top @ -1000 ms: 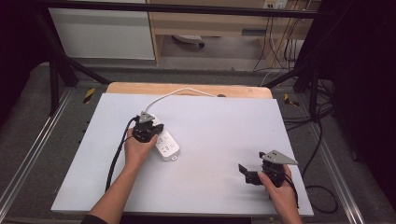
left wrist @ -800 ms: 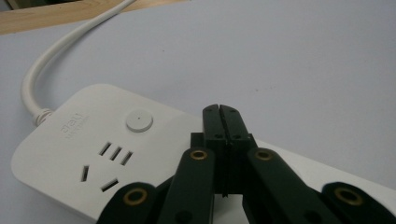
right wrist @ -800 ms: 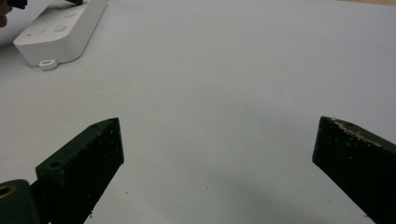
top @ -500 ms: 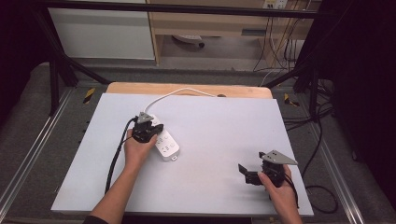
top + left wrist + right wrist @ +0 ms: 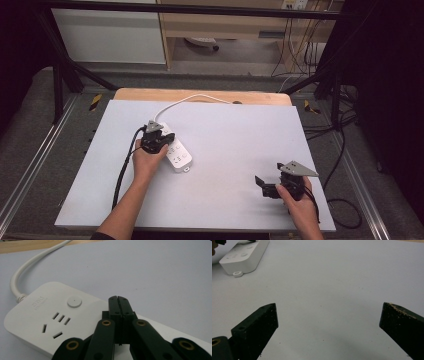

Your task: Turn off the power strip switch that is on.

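A white power strip [image 5: 178, 155] lies left of centre on the pale sheet [image 5: 235, 140], and its white cord [image 5: 192, 98] runs to the back edge. My left gripper [image 5: 161, 141] is held over the strip's far end. Its jaws are pressed together with nothing between them. In the left gripper view the tips of my left gripper [image 5: 118, 299] hover just right of the round button [image 5: 74, 301] on the strip [image 5: 37, 315]. My right gripper [image 5: 265, 185] rests near the front right. In its own view my right gripper [image 5: 329, 312] is wide open over bare sheet, with the strip [image 5: 244, 255] far off.
A wooden table edge [image 5: 150, 94] shows behind the sheet. A black cable [image 5: 121, 172] trails from the left gripper toward the front. Metal rails [image 5: 35, 165] flank both sides, and loose cables [image 5: 345, 150] lie on the floor at right.
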The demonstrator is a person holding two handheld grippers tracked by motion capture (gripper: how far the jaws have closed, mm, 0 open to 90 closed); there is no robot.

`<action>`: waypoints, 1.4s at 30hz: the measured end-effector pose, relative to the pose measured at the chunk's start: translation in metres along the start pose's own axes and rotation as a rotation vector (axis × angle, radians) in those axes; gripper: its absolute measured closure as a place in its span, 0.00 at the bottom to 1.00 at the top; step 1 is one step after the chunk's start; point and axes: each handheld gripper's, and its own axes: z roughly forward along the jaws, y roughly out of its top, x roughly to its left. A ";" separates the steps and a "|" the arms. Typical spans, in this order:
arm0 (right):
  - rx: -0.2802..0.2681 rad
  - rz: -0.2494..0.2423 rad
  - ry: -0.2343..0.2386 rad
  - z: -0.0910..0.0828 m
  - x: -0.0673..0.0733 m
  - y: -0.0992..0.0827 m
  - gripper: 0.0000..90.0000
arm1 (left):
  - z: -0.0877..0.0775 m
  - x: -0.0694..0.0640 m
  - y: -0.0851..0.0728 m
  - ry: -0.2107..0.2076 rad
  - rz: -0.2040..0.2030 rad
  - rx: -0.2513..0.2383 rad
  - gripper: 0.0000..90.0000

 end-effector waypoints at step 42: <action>0.006 0.000 0.005 0.001 -0.002 -0.001 0.03 | 0.001 -0.004 0.001 -0.007 -0.006 -0.012 1.00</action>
